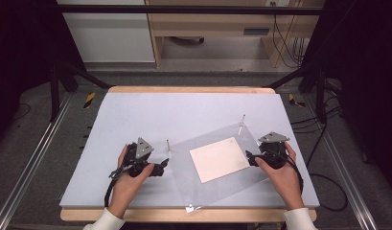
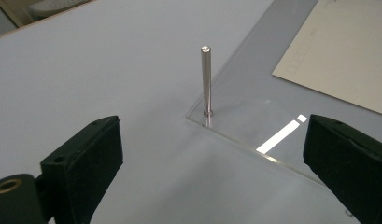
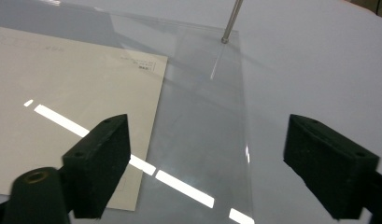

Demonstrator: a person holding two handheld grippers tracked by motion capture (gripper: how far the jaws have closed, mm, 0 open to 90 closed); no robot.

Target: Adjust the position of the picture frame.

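Forearms in white sleeves come in over the near edge of the table [image 1: 136, 110], each hand on a gripper. At the left, the left gripper [image 1: 161, 168] sits just off the left corner of a clear sheet [image 1: 222, 187], jaws wide and empty, aimed at the steel post [image 2: 207, 79] that stands upright in that corner. The sheet lies skewed across the table's middle and right, toward its near edge, with a pale paper [image 1: 219, 158] under or on it; which one I cannot tell. At the right, the right gripper [image 1: 251, 158] hovers at the sheet's right edge, jaws likewise wide with nothing between them, a second post [image 3: 229, 21] beyond. As I judge it, the sheet is slick and thin: a pinch on only its rim could slip, and a knock against a post could drag the sheet and shift the paper.
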